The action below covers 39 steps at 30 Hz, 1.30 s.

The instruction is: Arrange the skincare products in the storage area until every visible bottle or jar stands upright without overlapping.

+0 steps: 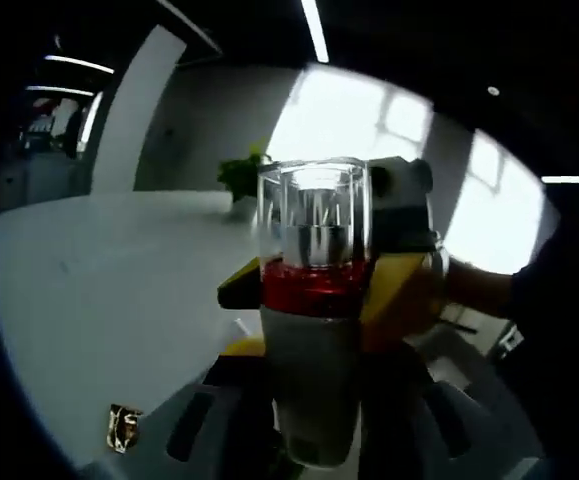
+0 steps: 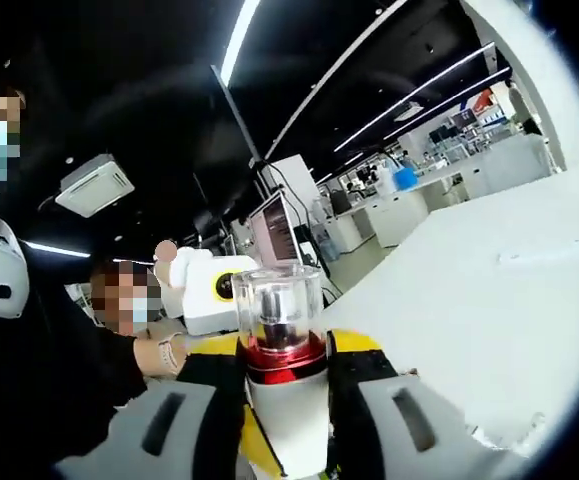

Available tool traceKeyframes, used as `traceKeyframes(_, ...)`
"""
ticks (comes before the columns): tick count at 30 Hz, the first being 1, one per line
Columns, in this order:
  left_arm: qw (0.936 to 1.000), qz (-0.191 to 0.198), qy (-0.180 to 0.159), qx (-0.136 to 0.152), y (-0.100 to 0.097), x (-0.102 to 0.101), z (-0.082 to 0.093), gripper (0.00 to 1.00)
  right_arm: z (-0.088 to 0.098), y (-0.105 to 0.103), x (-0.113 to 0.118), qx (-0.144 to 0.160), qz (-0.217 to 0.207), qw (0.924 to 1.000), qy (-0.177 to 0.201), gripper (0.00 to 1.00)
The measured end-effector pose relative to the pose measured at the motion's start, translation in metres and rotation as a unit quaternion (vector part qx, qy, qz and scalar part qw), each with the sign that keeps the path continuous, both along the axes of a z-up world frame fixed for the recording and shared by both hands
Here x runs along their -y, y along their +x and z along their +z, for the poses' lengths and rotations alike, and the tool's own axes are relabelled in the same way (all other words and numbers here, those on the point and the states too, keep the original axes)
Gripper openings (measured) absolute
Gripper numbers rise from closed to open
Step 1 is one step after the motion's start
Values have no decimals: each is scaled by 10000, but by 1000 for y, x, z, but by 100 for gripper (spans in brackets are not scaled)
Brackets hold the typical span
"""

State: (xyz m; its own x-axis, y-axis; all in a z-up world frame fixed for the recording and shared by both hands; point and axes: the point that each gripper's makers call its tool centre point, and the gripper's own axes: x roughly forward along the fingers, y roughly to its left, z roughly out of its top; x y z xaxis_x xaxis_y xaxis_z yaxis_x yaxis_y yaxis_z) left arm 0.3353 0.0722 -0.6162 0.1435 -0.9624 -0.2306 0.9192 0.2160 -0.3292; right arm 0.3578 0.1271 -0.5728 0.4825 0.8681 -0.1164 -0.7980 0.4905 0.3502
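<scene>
In the left gripper view a skincare bottle with a clear cap, a red band and a pale body stands upright and close up. My left gripper is shut on it, yellow-tipped jaws on either side. The other gripper sits just behind the bottle, with a hand on it. In the right gripper view a bottle of the same look is clamped by my right gripper. The left gripper's white and yellow body is behind it on the left. I cannot tell whether both grip one bottle.
A white table spreads out to the left, with a small gold item near its edge and a green plant far back. The same white table lies right of the bottle. Two people are close on the left.
</scene>
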Motion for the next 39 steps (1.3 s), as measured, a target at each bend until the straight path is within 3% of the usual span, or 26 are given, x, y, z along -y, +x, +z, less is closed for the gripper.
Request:
traceKeyframes(3,9999,61,91,17,1,3,-6,30,-4,0,6,225,-247,9984,-454,33)
traceKeyframes(5,9999,113,76,-64,0,5,-8,30,-4,1,8,239,-408,9975,-526,33)
traceKeyframes(8,9998,175,73,51,-2,9,-8,30,-3,-2,14,314,-527,9965,-564,34)
traceKeyframes(13,9995,127,174,233,-8,14,-10,30,16,1,30,151,-941,9954,-10,34)
traceKeyframes(24,9986,140,322,390,-10,29,-17,30,16,-4,47,33,-1183,9929,-77,32)
traceKeyframes(32,9991,86,303,294,-12,41,-24,30,8,-5,59,59,-1259,9915,-317,31)
traceKeyframes(39,9986,-39,498,154,-20,56,-45,30,-10,-12,64,166,-1105,9903,-829,30)
